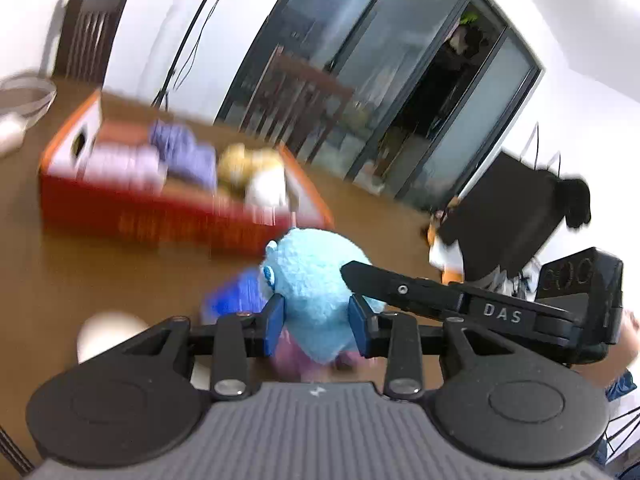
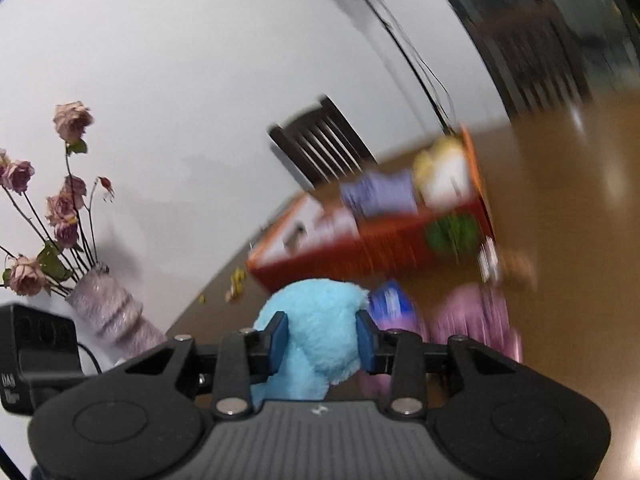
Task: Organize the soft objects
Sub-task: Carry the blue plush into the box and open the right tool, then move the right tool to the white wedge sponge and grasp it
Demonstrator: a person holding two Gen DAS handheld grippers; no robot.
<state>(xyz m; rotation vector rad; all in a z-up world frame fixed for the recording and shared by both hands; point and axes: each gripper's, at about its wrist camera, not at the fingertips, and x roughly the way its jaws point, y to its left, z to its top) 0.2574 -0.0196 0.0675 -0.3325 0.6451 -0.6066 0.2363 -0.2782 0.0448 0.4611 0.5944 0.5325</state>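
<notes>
Above the worktop (image 1: 100, 248), both the left gripper (image 1: 318, 326) and right gripper (image 2: 322, 340) clamp one blue plush toy (image 1: 316, 280), sharing its bulk short of the red box (image 1: 160, 216) of soft things.

The letters "DAS" (image 1: 503, 313) stand in pale capitals on the black arm of the other hand-held gripper, seen from the left wrist view. The same lettering, turned sideways and only partly legible, appears on the black housing (image 2: 7, 389) at the left edge of the right wrist view. Print on the red box (image 1: 192, 224) is too blurred to read.
</notes>
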